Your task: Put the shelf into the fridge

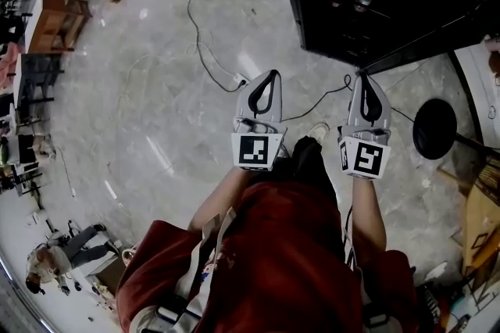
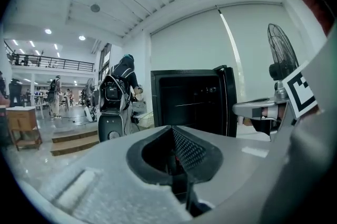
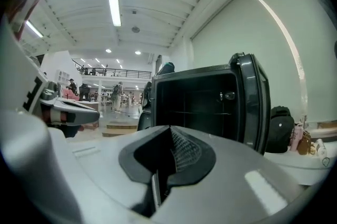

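We are facing the open fridge (image 3: 195,91), its door swung aside for access. We are holding the left hand-held gripper (image 1: 272,77) and the right hand-held gripper (image 1: 362,80) level, both pressed together and empty. A thin shelf (image 3: 197,111) is apparently sitting inside already.

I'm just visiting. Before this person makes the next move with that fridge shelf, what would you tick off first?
1. Fridge door open: ok. The fridge stands with its door swung wide.
2. Shelf in hand: not ok. The left gripper and right gripper are both shut and empty.
3. Loose shelf located: cannot tell. None shows in any view.
4. Free slot inside: cannot tell. The inside is dark; one thin rail crosses it.
5. Floor path: not ok. A cable lies on the floor before the fridge.
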